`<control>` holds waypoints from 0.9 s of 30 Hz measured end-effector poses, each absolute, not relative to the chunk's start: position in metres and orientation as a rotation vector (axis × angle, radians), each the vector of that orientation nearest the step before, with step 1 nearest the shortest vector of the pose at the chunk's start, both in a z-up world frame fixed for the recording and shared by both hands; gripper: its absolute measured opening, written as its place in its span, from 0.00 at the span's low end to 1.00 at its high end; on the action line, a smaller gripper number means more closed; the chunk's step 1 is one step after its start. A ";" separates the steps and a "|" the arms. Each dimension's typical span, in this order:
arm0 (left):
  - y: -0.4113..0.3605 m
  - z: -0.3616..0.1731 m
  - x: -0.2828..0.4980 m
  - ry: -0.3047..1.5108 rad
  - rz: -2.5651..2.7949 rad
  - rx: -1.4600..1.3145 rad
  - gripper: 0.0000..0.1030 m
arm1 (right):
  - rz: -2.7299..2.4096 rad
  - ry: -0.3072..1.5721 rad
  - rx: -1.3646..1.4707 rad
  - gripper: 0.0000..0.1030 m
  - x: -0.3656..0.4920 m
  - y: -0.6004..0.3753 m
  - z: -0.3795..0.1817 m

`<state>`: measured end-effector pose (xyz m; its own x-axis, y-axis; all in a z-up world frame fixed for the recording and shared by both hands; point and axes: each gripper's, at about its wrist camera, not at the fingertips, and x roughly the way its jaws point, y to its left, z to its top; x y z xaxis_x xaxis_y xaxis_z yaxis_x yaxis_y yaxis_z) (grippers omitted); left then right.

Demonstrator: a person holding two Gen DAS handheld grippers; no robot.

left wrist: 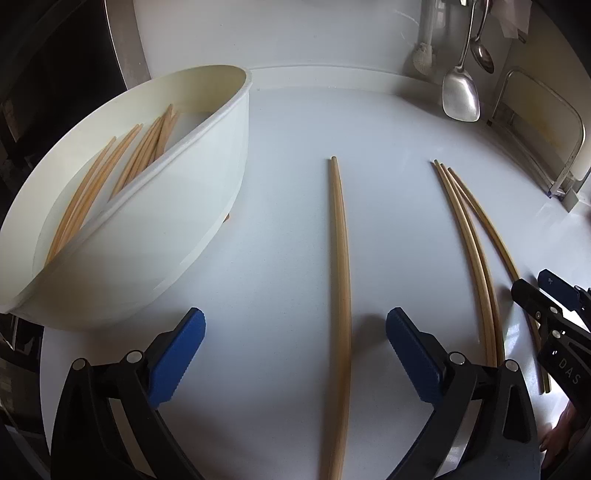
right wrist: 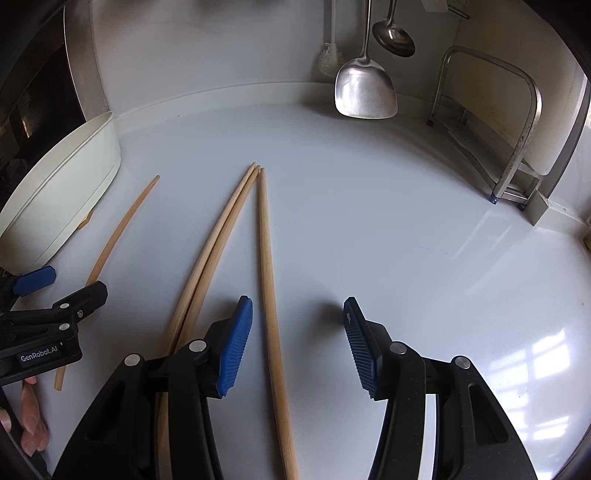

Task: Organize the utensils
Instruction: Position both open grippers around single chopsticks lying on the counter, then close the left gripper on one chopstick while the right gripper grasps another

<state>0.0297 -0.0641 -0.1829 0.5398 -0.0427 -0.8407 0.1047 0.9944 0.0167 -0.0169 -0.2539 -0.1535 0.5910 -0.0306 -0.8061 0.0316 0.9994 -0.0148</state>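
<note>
A white oval utensil holder [left wrist: 155, 206] with several wooden chopsticks [left wrist: 110, 177] inside stands at the left; it also shows in the right wrist view [right wrist: 66, 192]. A pair of chopsticks [left wrist: 341, 280] lies on the white counter between my left gripper's open jaws. My left gripper [left wrist: 295, 350] is open and empty above it. A group of three chopsticks [left wrist: 476, 251] lies to the right. In the right wrist view one chopstick [right wrist: 271, 295] lies between the open jaws of my right gripper [right wrist: 299, 347], two more chopsticks [right wrist: 207, 266] lie just left of it, and the pair [right wrist: 118, 229] lies further left.
A steel spatula [right wrist: 365, 88], a ladle [right wrist: 393, 35] and a white brush [right wrist: 330, 55] hang at the back wall. A metal rack [right wrist: 517, 122] stands at the back right. The counter's raised back edge [left wrist: 332, 74] runs behind.
</note>
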 end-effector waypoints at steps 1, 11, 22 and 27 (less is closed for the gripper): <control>-0.064 -0.183 0.030 1.002 -0.092 0.060 0.94 | -0.027 0.937 -0.006 0.42 -0.018 -0.252 -0.153; -0.081 -0.176 0.017 0.957 -0.162 0.096 0.57 | 0.005 0.932 -0.043 0.08 -0.028 -0.245 -0.153; -0.090 -0.169 0.020 0.995 -0.220 0.112 0.07 | 0.023 0.956 0.031 0.06 -0.025 -0.254 -0.151; -0.081 -0.164 0.027 1.068 -0.267 0.028 0.07 | 0.032 0.985 0.131 0.06 -0.023 -0.263 -0.146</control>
